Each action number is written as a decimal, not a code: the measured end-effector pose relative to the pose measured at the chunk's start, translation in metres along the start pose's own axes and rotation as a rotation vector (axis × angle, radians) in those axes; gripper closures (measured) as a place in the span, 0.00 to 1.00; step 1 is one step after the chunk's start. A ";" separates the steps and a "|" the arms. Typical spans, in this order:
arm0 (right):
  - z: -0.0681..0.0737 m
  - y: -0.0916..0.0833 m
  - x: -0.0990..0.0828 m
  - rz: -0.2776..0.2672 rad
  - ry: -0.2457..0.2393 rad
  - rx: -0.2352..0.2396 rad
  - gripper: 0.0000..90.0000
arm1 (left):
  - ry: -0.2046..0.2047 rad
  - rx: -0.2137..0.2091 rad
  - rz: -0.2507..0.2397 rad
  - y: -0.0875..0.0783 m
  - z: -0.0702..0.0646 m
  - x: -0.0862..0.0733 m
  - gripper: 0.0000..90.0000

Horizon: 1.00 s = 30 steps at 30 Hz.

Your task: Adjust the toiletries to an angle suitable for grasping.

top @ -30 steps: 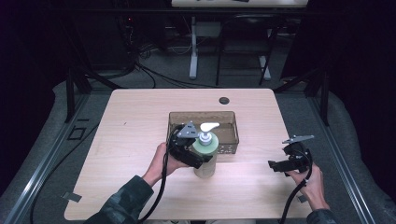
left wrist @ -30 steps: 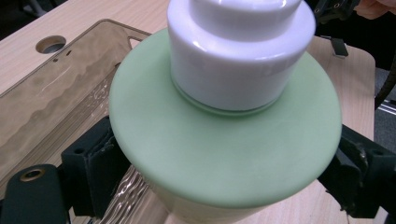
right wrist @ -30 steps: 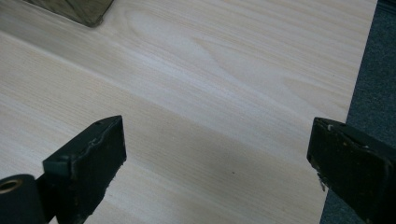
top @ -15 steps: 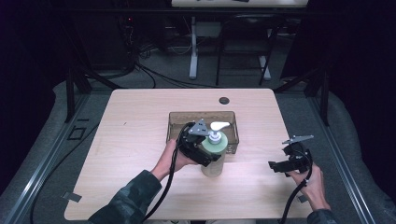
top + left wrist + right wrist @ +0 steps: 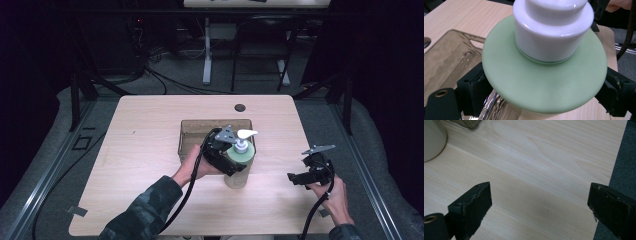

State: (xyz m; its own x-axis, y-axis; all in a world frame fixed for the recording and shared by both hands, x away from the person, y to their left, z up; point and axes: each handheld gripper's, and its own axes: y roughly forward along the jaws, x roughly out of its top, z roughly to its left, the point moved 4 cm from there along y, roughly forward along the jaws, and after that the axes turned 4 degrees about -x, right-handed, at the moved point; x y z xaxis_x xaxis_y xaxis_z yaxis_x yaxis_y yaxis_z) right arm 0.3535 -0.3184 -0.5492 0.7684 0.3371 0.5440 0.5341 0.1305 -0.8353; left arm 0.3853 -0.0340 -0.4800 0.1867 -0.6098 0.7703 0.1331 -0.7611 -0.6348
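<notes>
A soap pump bottle (image 5: 240, 172) with a pale green shoulder (image 5: 544, 82) and a white pump head (image 5: 246, 134) stands upright on the table, just in front of a clear brownish bin (image 5: 192, 125). My left gripper (image 5: 231, 161) is shut on the bottle under its shoulder, one black jaw on each side. In the right gripper view the bottle's base (image 5: 432, 140) shows at the top left corner. My right gripper (image 5: 298, 178) is held open and low over bare wood near the table's right edge, with nothing between its fingers (image 5: 474, 202).
The light wooden table (image 5: 145, 150) has a round black grommet (image 5: 240, 107) near its far edge. The bin (image 5: 449, 57) looks empty inside. Dark floor, cables and table legs lie beyond. The table's right edge (image 5: 614, 170) is close beside the right gripper.
My left gripper has carried the bottle a little to the right along the bin's front. The right gripper has stayed in place.
</notes>
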 end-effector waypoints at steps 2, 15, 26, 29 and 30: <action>0.000 0.000 0.000 0.000 -0.003 0.002 0.06 | 0.008 -0.013 0.000 0.004 0.000 0.003 0.14; 0.001 0.001 0.000 0.004 -0.011 0.006 0.06 | 0.070 -0.091 0.001 0.026 0.001 0.021 0.13; 0.002 0.001 -0.001 0.004 -0.017 0.012 0.06 | 0.087 -0.103 0.007 0.041 0.001 0.034 0.13; 0.002 0.001 -0.001 0.004 -0.020 0.014 0.06 | 0.089 -0.108 0.012 0.043 0.001 0.036 0.13; 0.002 0.001 -0.001 0.005 -0.019 0.014 0.06 | 0.090 -0.109 0.013 0.043 0.001 0.036 0.13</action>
State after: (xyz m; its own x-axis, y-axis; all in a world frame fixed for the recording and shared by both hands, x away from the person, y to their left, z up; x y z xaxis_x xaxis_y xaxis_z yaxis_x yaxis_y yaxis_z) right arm 0.3528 -0.3171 -0.5509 0.7641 0.3558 0.5381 0.5250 0.1419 -0.8392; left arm 0.3993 -0.0886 -0.4797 0.0990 -0.6332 0.7676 0.0241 -0.7697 -0.6380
